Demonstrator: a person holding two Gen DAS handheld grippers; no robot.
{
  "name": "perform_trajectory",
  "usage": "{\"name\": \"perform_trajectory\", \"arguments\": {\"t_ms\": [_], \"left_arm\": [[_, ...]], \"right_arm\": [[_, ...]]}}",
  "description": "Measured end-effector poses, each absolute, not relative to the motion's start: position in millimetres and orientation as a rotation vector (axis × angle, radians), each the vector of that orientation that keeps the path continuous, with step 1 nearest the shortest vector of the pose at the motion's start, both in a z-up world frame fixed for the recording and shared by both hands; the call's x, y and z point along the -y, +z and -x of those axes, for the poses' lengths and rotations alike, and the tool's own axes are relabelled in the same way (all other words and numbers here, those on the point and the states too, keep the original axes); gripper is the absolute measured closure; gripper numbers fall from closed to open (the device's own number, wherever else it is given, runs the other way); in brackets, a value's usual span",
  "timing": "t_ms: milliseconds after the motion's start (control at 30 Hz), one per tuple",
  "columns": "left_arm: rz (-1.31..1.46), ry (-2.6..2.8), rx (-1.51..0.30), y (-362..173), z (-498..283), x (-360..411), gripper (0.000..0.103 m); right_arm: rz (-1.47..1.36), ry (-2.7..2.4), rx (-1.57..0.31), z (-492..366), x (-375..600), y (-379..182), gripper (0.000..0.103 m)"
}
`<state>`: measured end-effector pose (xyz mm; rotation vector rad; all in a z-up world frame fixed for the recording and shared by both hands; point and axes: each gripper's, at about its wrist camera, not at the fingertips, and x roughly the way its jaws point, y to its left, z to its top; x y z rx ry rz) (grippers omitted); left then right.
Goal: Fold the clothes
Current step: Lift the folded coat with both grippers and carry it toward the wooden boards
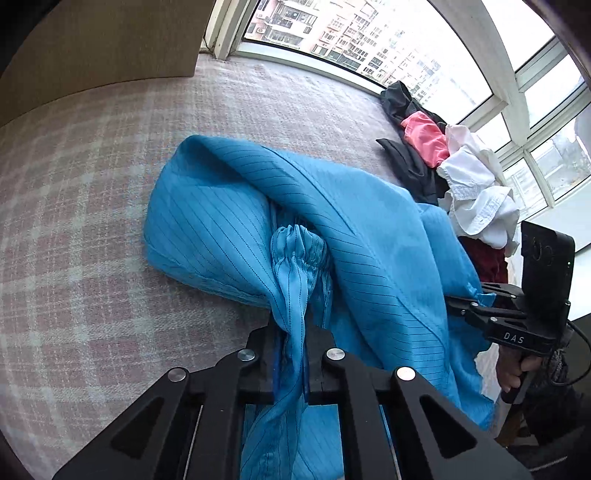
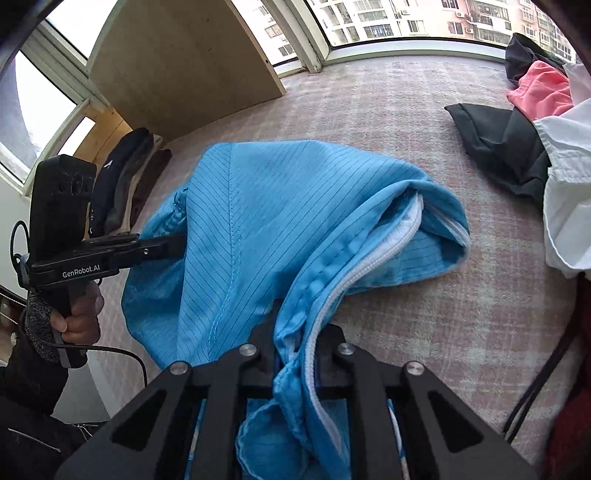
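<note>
1. Blue striped jacket (image 1: 295, 221) draped in the middle of a pink checked blanket (image 1: 92, 221), partly lifted off it at the near side.
2. Left gripper (image 1: 290, 332) pinching the gathered elastic cuff (image 1: 299, 247) of the jacket, jaws pressed tight on the cloth.
3. Right gripper (image 2: 295, 343) pinching the jacket's front edge next to the white zipper (image 2: 369, 266), jaws tight on the cloth too.
4. Lots of bare blanket to the left of the jacket and beyond it, up to the window (image 1: 369, 33) at the far edge.
5. Tan board (image 2: 184, 66) standing at the far left corner, well apart from the jacket.
6. Messy pile of clothes (image 1: 461, 166) at the far right, black, pink and white, near the jacket's right side; in the right wrist view a strip of blanket between the two.
7. Stack of folded dark clothes (image 2: 125, 184) off to the left, just past the jacket's left edge, partly hidden behind the left gripper.
8. Hand (image 2: 79, 314) gripping the left tool's handle at the near left.
</note>
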<state>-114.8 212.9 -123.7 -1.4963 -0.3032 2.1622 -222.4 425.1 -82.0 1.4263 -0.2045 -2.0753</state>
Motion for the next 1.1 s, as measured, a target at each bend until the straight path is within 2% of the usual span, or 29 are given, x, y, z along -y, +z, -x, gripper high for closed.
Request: {"name": "perform_trajectory", "arguments": {"t_ms": [267,600,867,1100], "left_arm": [[1.321,2.144,0.279,-66,81,-243,0.096],[1.217,2.304,0.316,-9,35,-189,0.096],[1.192,2.413,0.177,23,10,-108,0.096],[1.17,2.454,0.046,50,4,16,0.096]], "right_arm": [[-1.242,-2.006,0.26,192,-387,-29,0.092],[-1.111,-1.959,0.145,163,-317,27,0.092],[-1.029,-1.959,0.012,139,-207,60,0.092],[-0.962,-1.998,-0.01,130,-64,85,0.092]]}}
